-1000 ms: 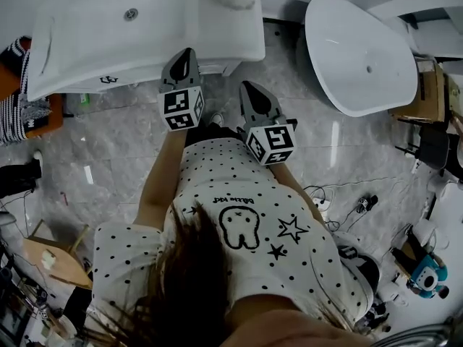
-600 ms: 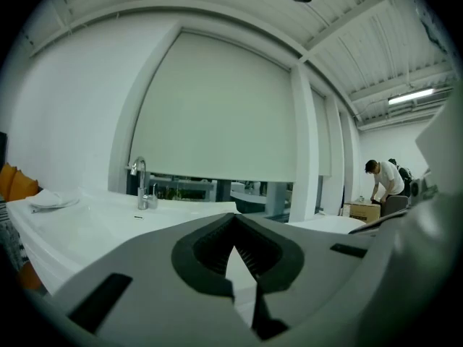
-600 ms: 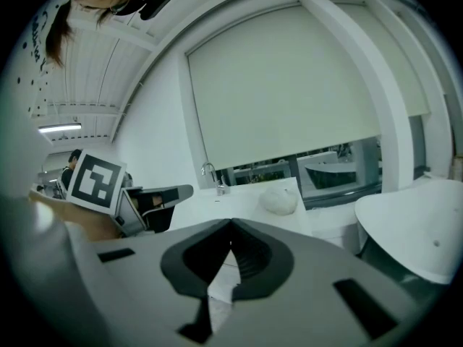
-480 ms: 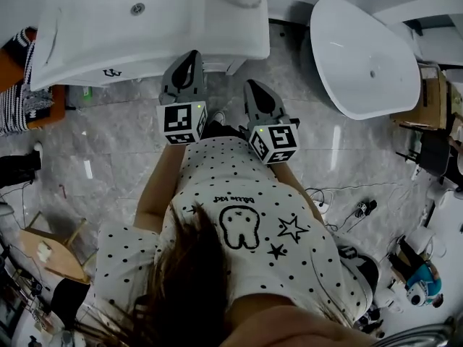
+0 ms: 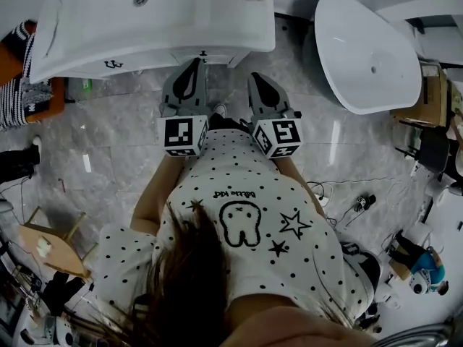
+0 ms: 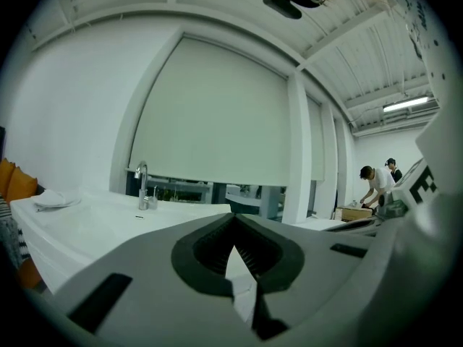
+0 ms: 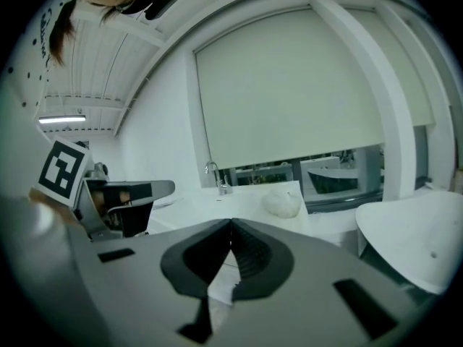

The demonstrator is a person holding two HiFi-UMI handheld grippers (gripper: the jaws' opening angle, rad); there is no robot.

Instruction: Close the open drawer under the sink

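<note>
1. The sink (image 5: 94, 31) is a long white unit at the top of the head view, with its faucet (image 6: 142, 183) at the far side.
2. The drawer (image 5: 210, 56) sits directly under the sink's front edge, toward the sink's right end. A narrow white strip of it with a small dark knob shows past the rim. Whether it is pushed fully in cannot be told from here.
3. The left gripper (image 5: 192, 69) is clenched, its jaws meeting at the tips with nothing between them. It points at the sink's front edge, just in front of the drawer, and its own view looks across the sink top.
4. The right gripper (image 5: 258, 84) is likewise clenched and empty. It is held just off the sink's right front corner, beside the left gripper.
5. A white lump (image 7: 281, 203) lies on the sink's right end.
6. A separate white oval basin (image 5: 369, 49) stands to the right of the sink.
</note>
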